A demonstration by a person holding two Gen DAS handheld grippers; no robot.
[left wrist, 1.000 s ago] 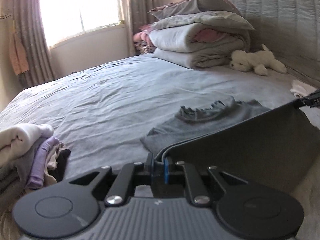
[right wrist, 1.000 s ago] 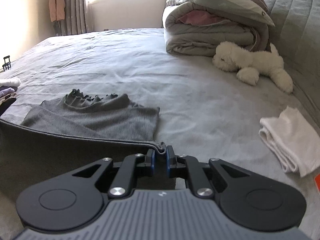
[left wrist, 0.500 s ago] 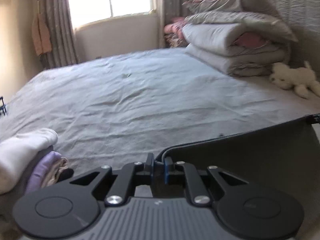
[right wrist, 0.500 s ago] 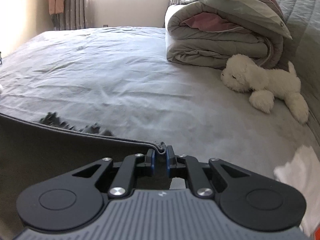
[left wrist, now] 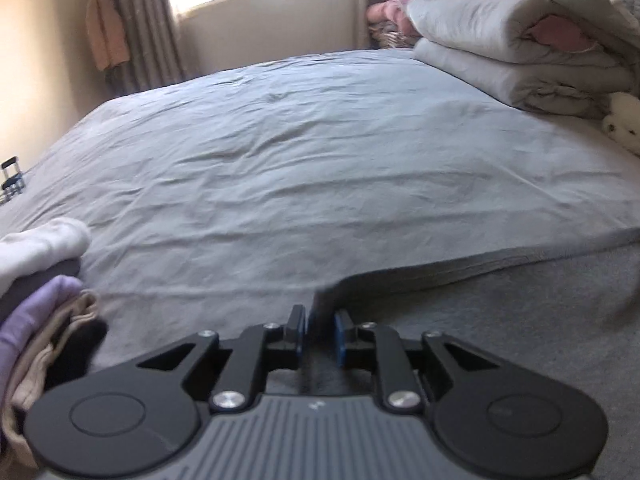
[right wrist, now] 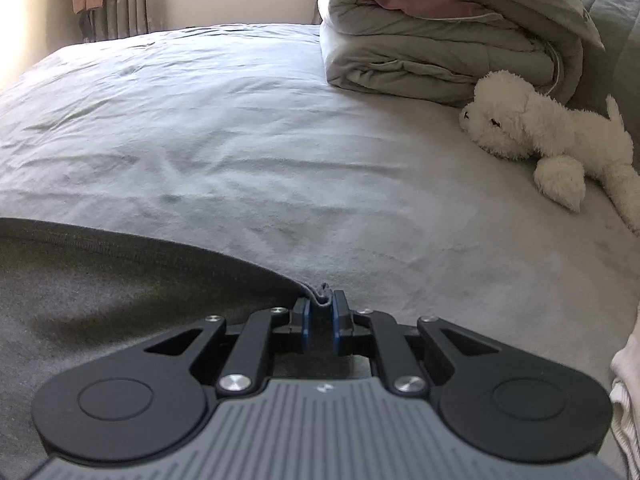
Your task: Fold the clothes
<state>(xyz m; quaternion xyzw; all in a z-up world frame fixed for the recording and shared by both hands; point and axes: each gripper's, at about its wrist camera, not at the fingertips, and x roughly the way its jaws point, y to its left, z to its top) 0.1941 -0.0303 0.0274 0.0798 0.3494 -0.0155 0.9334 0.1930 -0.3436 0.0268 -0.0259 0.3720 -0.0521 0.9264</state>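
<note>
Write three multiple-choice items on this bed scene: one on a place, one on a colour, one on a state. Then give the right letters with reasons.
1. Where does the white plush toy dog lie?
A. beside the folded grey duvet stack
B. on the windowsill
C. on the clothes pile

2. What colour is the knit garment at both tools?
A. red
B. dark grey
C. yellow

3. How does the left tool stand?
A. clamped tight on the garment
C. out of view
B. open, fabric edge between its blue pads

Answers: 1 A, the toy lies on the bed sheet next to the duvet; 2 B, it looks dark grey in both views; 3 B, a gap shows between its pads, while the right tool has the hem bunched between close-set pads.
</note>
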